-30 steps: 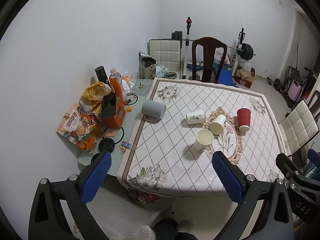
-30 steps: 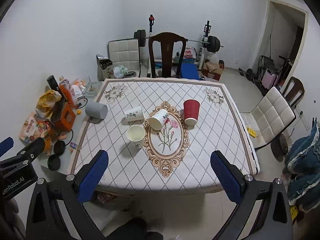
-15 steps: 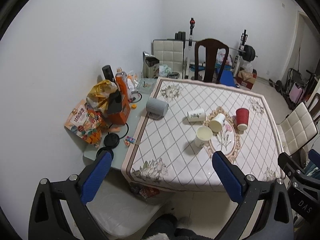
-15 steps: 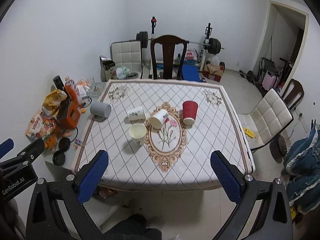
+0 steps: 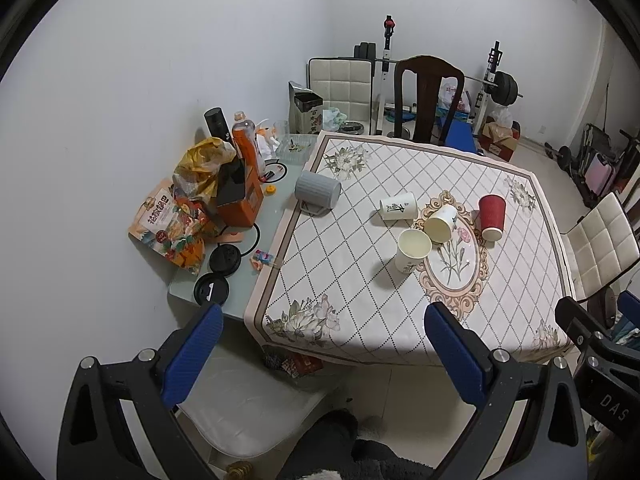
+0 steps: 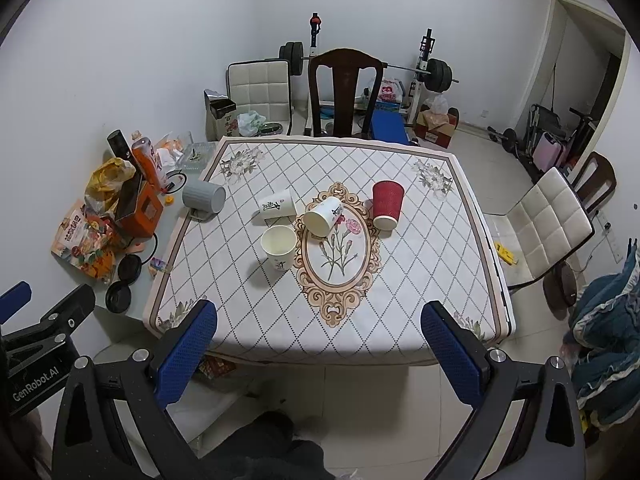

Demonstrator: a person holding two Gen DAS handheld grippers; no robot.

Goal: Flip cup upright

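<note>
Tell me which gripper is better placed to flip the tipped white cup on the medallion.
Right, probably. The tipped white cup sits nearly centred ahead of the right gripper; for the left gripper it lies off to the right.

A patterned cloth (image 6: 420,264) is covering the desk (image 5: 240,300). On it a cream cup (image 6: 279,247) is standing upright, two white cups (image 6: 277,205) (image 6: 324,216) and a grey mug (image 6: 204,197) are lying on their sides, and a red cup (image 6: 386,205) is sitting inverted.
</note>
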